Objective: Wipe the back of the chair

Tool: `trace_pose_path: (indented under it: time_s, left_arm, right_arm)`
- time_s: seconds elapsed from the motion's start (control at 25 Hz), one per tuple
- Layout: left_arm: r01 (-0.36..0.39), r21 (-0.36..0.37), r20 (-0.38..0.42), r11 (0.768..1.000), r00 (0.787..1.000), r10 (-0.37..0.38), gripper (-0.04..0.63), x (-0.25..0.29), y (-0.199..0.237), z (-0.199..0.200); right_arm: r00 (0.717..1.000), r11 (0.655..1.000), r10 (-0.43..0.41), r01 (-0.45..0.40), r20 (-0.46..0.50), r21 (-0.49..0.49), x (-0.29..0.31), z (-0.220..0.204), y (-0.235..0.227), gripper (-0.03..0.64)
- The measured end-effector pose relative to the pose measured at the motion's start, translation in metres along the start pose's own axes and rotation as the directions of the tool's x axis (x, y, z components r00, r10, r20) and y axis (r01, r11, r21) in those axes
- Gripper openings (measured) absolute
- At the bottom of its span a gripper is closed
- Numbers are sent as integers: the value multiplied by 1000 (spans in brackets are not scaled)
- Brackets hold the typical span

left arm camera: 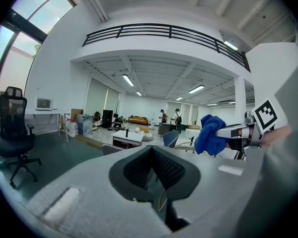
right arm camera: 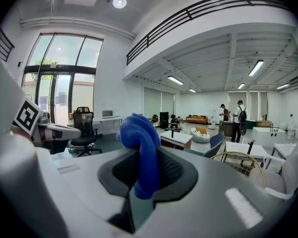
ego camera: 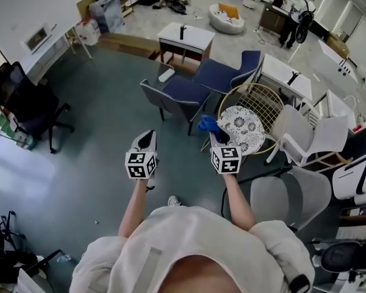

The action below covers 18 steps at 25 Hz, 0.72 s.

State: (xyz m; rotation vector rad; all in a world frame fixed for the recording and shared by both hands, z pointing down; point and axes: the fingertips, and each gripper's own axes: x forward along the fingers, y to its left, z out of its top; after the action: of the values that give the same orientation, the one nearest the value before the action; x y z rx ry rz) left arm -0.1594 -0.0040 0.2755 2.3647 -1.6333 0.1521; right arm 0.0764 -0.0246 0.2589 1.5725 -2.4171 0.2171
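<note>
My right gripper (ego camera: 215, 135) is shut on a bunched blue cloth (ego camera: 207, 125), which sticks up between its jaws in the right gripper view (right arm camera: 141, 148). Just ahead and to its right stands a round wire-backed chair (ego camera: 263, 105) with a patterned cushion (ego camera: 242, 127); the cloth hangs short of it and touches nothing. In the right gripper view this chair (right arm camera: 238, 165) is low on the right. My left gripper (ego camera: 147, 138) is held level beside the right one, jaws together with nothing between them (left arm camera: 151, 155). It sees the blue cloth (left arm camera: 210, 134) to its right.
Two dark blue armchairs (ego camera: 182, 95) (ego camera: 229, 74) stand ahead, with a white low table (ego camera: 186, 37) behind them. White and grey chairs (ego camera: 311, 140) crowd the right. A black office chair (ego camera: 25, 105) is far left. People stand at a counter (ego camera: 293, 17) in the back.
</note>
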Motion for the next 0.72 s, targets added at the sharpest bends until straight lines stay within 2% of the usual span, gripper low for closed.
trace_pose_path:
  time_s: [0.4,0.72]
  left_arm:
    - [-13,-8,-1,1000,1000,13,2,48,46,6]
    - [-62,-9,-28,998,998,61,2,64,26,-4]
  right_arm:
    - [1000,1000,11,-11,-10,-12,58,7,-3,64]
    - [998,997,64,-64,0,-33,73,5,-33,64]
